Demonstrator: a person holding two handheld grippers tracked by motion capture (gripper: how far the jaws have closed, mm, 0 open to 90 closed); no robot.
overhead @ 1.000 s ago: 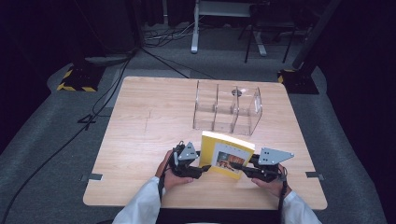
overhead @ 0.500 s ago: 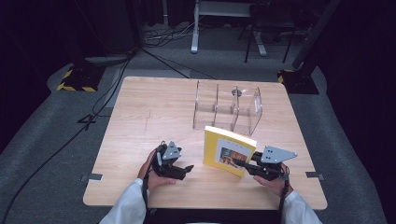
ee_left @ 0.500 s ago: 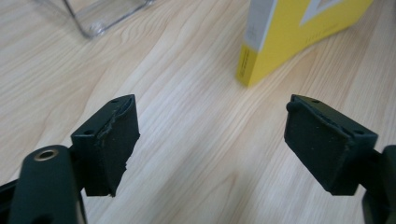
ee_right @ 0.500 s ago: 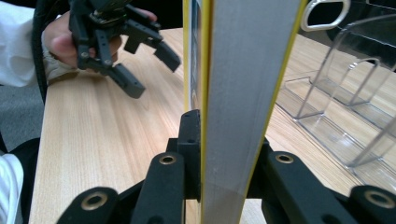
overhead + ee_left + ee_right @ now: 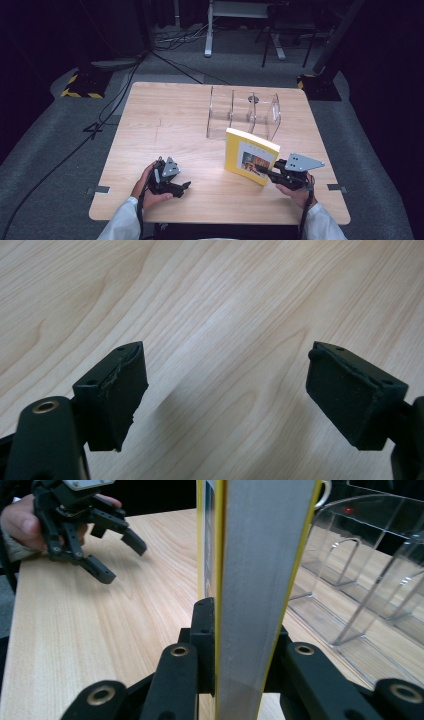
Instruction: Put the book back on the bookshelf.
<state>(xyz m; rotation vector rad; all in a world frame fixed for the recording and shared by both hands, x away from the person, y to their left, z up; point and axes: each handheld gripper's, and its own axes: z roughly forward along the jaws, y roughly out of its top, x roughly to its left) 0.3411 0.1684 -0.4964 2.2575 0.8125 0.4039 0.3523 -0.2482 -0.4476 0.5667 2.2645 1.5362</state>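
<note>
A yellow book (image 5: 250, 157) stands upright on the wooden table (image 5: 165, 120), just in front of a clear divided organizer (image 5: 243, 114). My right gripper (image 5: 262, 171) is shut on the book's lower right edge; in the right gripper view the jaws clamp the book (image 5: 265, 555) by its page side. My left gripper (image 5: 186, 186) rests well to the left of the book, near the table's front edge. Its jaws have just been opening and now stand open with nothing between them, over bare wood (image 5: 240, 395). The right gripper view also shows this left gripper (image 5: 120, 557).
The organizer (image 5: 360, 580) has several upright compartments and sits right behind the book. Bare tabletop lies between the two grippers and on the left half. Cables and yellow-black striped stand bases (image 5: 82, 85) lie on the floor beyond the table.
My left gripper has let go of the book, opened, and moved left, away from it. The right gripper has stayed put, still clamped on the book.
</note>
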